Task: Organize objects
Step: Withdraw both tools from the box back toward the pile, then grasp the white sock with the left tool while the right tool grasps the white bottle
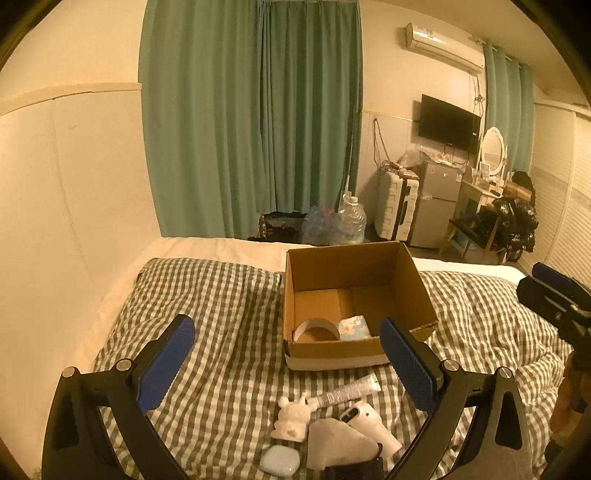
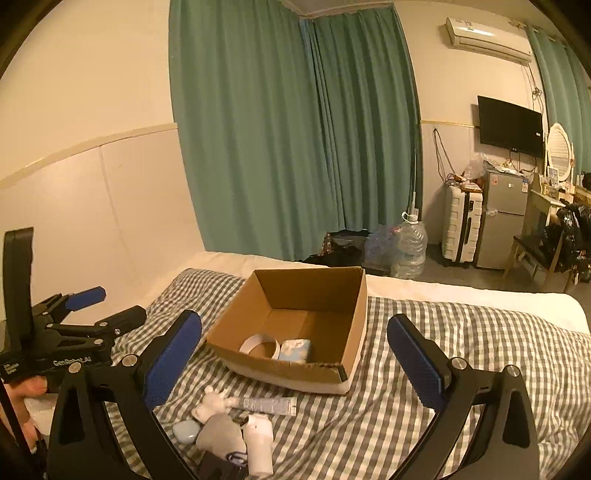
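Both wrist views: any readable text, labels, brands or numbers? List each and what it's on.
"GenRobot.AI": white print on the left gripper, on its black body, right wrist view; slightly soft.
Small white lines at the left end of that body: too small to read.
Print on the tube: blurred.
Logo on the TV lower bezel: too small.
Sticker on the air conditioner: unreadable.
Stickers on the fridge: unreadable.

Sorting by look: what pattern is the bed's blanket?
Green-and-white checked blanket, clearest in the left wrist view.
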### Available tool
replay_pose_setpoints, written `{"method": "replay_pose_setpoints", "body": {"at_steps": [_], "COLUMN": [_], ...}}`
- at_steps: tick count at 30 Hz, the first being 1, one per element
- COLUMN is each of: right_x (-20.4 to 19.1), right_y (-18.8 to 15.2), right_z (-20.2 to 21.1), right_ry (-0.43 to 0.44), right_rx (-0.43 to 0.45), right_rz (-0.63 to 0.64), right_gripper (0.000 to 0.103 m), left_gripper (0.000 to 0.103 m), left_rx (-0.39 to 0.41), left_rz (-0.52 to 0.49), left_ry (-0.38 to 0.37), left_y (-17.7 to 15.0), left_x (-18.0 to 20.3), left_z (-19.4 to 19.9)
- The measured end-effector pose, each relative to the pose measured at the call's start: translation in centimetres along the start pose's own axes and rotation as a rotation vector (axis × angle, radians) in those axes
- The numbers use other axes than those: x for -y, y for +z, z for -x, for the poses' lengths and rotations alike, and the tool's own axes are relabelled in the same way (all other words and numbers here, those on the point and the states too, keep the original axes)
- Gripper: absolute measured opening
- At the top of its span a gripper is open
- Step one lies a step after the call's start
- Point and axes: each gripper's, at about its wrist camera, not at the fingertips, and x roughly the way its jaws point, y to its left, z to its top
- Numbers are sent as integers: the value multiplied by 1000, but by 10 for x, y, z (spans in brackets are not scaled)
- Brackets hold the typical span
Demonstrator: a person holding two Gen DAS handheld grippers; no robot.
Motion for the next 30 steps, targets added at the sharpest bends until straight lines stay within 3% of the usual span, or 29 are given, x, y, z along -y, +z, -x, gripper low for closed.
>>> {"method": "replay_pose_setpoints", "body": {"at_steps": [8, 13, 19, 27, 30], "right_x": [-6, -3, -3, 8, 12], "right_y": [-20, -50, -81, -103, -112], "right_z": [18, 22, 3, -29, -43], "right_ry": [37, 40, 43, 57, 58], "right_rx": [-2, -31, -107, -184, -216], "right_rz": [30, 43, 77, 74, 73], "right_gripper": [101, 100, 89, 76, 72], "left_gripper": [103, 103, 103, 103, 103], "left_rx": [-11, -47, -141, -345, -398], "left_rz": [-9, 29, 8, 9, 13], "left_ry": [21, -20, -25, -41, -79], "left_y": [-27, -52, -79, -115, -125], "left_x": [9, 13, 27, 33, 36], "left_z": [12, 5, -23, -74, -87]}}
